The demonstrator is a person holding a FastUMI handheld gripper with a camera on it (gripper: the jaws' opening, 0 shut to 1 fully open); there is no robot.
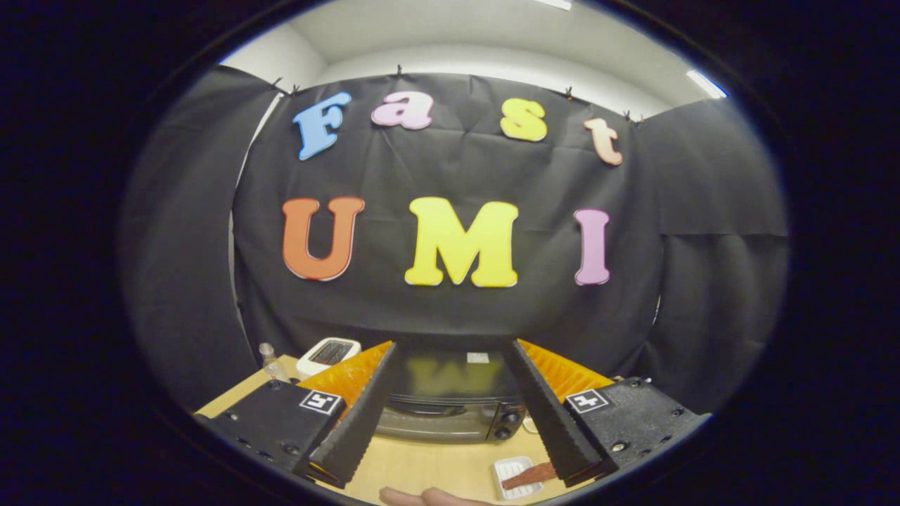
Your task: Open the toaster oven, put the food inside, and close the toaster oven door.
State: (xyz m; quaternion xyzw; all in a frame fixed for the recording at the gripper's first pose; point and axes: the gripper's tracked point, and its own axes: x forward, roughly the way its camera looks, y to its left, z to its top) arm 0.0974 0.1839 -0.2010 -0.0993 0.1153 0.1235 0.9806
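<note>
Toaster oven (450,404): one dark, boxy unit with its glass door shut, a long handle bar running across the upper edge of the door and two round knobs (508,424) stacked at its right end. It stands on a light wooden table (429,467) against the black cloth wall of the booth, and it shows between the two fingers and just beyond their tips.

One gripper (450,346) is in view, its two fingers spread wide apart with nothing between them; neither finger touches the oven or anything else. Each finger carries one square black-and-white marker (321,402) on its base block.

One small white tray (512,475) lies on the table in front of the oven, beside the inner edge of the right finger, well short of the oven door. On it sits one reddish-brown strip of food (529,476), lying lengthwise across the tray with its far end hidden behind the right finger; what kind of food it is cannot be told.

Left of the oven, past the left finger, one white slot toaster (328,353) stands near the wall, and one small clear bottle (271,362) stands just beside it toward the table's edge.

Part of one hand (429,497) shows at the near edge of the table, below the gap between the fingers.
</note>
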